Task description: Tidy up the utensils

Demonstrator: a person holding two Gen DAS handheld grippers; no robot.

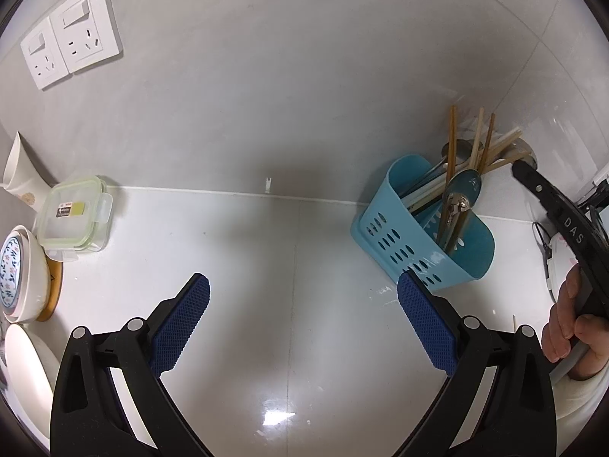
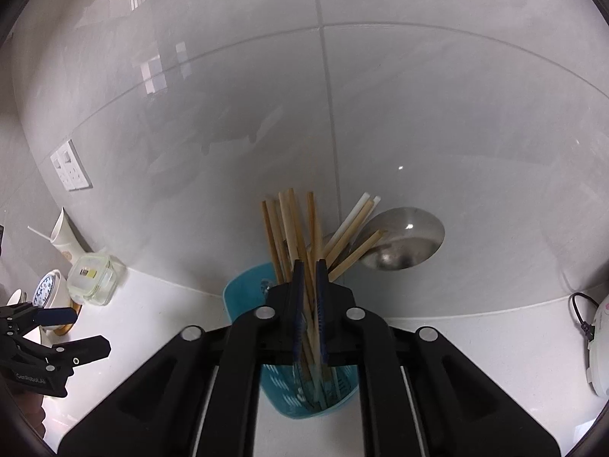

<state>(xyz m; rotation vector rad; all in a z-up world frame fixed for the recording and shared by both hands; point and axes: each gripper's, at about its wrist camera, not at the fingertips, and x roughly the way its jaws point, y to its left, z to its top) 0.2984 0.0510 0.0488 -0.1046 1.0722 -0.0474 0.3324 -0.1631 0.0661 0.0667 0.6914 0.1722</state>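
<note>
A blue perforated utensil holder point(image 1: 422, 228) stands on the white counter by the wall, holding wooden chopsticks point(image 1: 453, 141), spoons and a steel ladle. My left gripper point(image 1: 302, 310) is open and empty, low over the counter, left of the holder. In the right wrist view my right gripper point(image 2: 309, 266) is directly above the holder point(image 2: 243, 293). Its jaws are nearly closed around wooden chopsticks point(image 2: 313, 228) that stand in the holder. The ladle's bowl point(image 2: 403, 238) leans on the wall behind. The right gripper's body point(image 1: 559, 213) shows at the right of the left wrist view.
A lidded glass food box point(image 1: 74, 215), a patterned bowl point(image 1: 17, 270) on a wooden coaster, a white plate point(image 1: 23, 361) and a paper cup point(image 1: 19, 167) sit at the left. Wall sockets point(image 1: 70, 34) are upper left. A white appliance with a cable point(image 2: 599, 342) is at the right.
</note>
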